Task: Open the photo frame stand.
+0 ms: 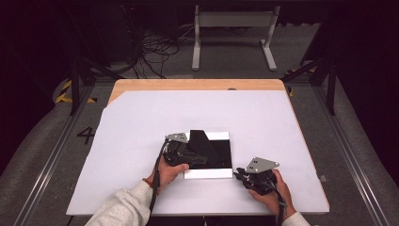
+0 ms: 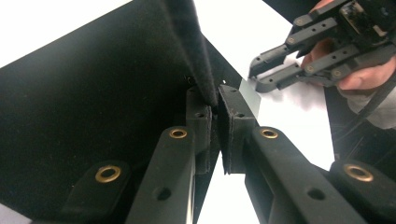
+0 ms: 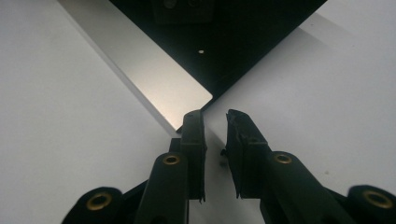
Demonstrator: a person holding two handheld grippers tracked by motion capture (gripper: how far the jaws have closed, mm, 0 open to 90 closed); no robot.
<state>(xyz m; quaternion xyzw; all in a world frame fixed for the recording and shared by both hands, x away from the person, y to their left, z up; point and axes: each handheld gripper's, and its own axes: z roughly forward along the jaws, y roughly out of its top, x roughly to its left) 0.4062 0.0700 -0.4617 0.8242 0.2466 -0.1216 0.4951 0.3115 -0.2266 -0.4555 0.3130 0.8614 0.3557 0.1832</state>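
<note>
We have the black cloth near the middle of the worktop, lying over a flat black panel with pale bright strips at its far and near edges; part of the cloth stands up in a peaked fold toward the far side. Our left claw is on it, and in the left gripper view the jaws are pinched almost shut on a raised ridge of that cloth, with the fabric squeezed between the pads; so that one has hold.

Our right claw sits just beside the panel's near right corner, low over the worktop; in the right gripper view its jaws stand a little apart with nothing between them, the tips right by the corner of the pale strip; whether they touch it we cannot tell.

How will it handle? We judge the cloth soft, light and limp; it looks felt-like, matte and fuzzy, so it should not slip out of the pads; the fold shows it bends wherever it is lifted, so an edge or a pinched ridge is the place to take it, as the left claw does now. The panel under it looks stiff, thin and smooth, likely slick; a corner or edge is all it offers.

Writing: a dark "4" is marked on the floor left of the worktop; we read no brand or label on the cloth or panel.
</note>
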